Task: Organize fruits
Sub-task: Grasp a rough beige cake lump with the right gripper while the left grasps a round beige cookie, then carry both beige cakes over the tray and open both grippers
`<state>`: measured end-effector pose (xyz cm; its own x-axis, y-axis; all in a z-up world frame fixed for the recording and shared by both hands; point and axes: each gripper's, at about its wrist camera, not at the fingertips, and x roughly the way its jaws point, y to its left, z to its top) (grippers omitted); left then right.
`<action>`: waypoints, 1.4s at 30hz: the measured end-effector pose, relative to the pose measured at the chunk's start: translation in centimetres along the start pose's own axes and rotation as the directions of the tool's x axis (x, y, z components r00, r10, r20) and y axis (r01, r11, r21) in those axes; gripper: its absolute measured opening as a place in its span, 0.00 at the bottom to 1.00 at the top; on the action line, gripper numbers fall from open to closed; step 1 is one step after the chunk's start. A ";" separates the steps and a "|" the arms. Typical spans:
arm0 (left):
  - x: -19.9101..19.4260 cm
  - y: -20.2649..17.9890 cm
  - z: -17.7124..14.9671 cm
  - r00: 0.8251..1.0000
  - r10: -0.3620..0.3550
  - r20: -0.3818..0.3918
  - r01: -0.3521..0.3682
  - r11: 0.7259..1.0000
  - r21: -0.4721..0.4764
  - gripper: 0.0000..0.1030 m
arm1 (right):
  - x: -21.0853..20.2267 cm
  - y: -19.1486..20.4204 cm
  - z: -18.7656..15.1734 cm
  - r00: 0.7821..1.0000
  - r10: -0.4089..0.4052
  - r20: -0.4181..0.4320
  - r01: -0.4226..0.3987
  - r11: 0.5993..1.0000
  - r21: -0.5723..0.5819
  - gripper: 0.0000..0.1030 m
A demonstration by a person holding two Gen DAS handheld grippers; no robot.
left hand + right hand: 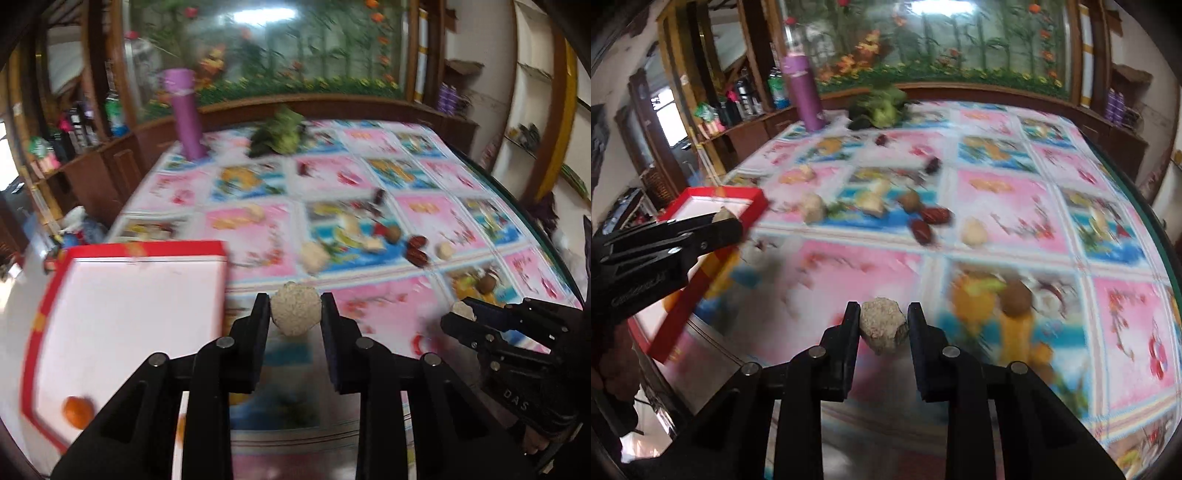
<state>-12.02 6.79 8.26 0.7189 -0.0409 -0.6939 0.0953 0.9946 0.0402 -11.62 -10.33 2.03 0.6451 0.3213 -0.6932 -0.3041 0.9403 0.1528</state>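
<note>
My left gripper (294,306) is shut on a rough beige ball (295,314), just right of a red box (147,250) with a white inside. One orange fruit (77,411) lies in the box's near corner. My right gripper (882,314) is shut on a beige lump (881,326) above the tablecloth. Each gripper shows in the other view: the right gripper (460,314) at the right, the left gripper (726,221) in front of the red box (757,208). Loose on the cloth are red dates (931,221), brown round fruits (1015,297) and pale lumps (975,232).
The table (424,210) has a pink and blue fruit-print cloth under glass, and its curved edge runs down the right. A purple bottle (186,114) and leafy greens (280,134) stand at the far side. Wooden shelves and a flower mural lie behind.
</note>
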 end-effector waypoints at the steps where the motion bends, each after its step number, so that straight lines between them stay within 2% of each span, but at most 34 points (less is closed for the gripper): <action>1: -0.8 1.3 0.0 0.999 0.038 0.022 -0.037 0.999 -0.017 0.29 | 0.3 1.1 0.8 1.000 0.029 0.003 -0.029 1.000 -0.006 0.24; 5: -2.8 5.7 -0.2 0.984 0.166 0.061 -0.162 0.985 -0.067 0.29 | 2.0 5.7 3.9 0.990 0.140 0.016 -0.139 0.989 -0.049 0.24; 7: -3.2 7.9 -0.5 0.969 0.237 0.063 -0.231 0.969 -0.091 0.29 | 3.1 8.5 5.1 0.983 0.184 0.019 -0.182 0.980 -0.076 0.24; 12: -2.5 11.9 -1.5 0.941 0.337 0.019 -0.331 0.932 -0.149 0.29 | 6.2 14.2 6.0 0.966 0.257 -0.031 -0.259 0.958 -0.121 0.24; 14: -1.8 13.2 -2.1 0.932 0.363 -0.009 -0.360 0.918 -0.167 0.29 | 7.1 15.9 5.7 0.963 0.263 -0.053 -0.268 0.953 -0.141 0.24; 20: 0.4 15.5 -3.1 0.917 0.389 -0.087 -0.399 0.896 -0.197 0.29 | 9.2 18.1 6.1 0.963 0.251 -0.098 -0.264 0.951 -0.163 0.24; 26: 1.7 16.9 -3.9 0.909 0.390 -0.144 -0.413 0.887 -0.208 0.29 | 11.0 18.7 6.5 0.968 0.206 -0.141 -0.228 0.959 -0.171 0.24; 34: 2.7 18.6 -4.7 0.898 0.385 -0.214 -0.429 0.873 -0.232 0.29 | 13.0 19.0 6.5 0.960 0.165 -0.226 -0.205 0.965 -0.165 0.24; 39: 3.4 19.1 -4.9 0.890 0.379 -0.255 -0.438 0.867 -0.239 0.29 | 12.9 19.1 6.2 0.960 0.157 -0.233 -0.201 0.964 -0.175 0.24; 40: 3.5 19.2 -4.9 0.888 0.379 -0.261 -0.440 0.865 -0.241 0.31 | 12.9 19.1 6.2 0.959 0.157 -0.234 -0.200 0.964 -0.173 0.24; 42: 3.7 19.2 -5.0 0.881 0.387 -0.273 -0.451 0.861 -0.235 0.44 | 12.8 19.0 6.2 0.958 0.158 -0.238 -0.202 0.964 -0.173 0.24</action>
<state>-10.99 26.21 2.90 0.4818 0.3745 -0.7922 -0.4040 0.8972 0.1783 -4.76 12.33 0.41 0.4031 0.4301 -0.8077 -0.5451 0.8219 0.1656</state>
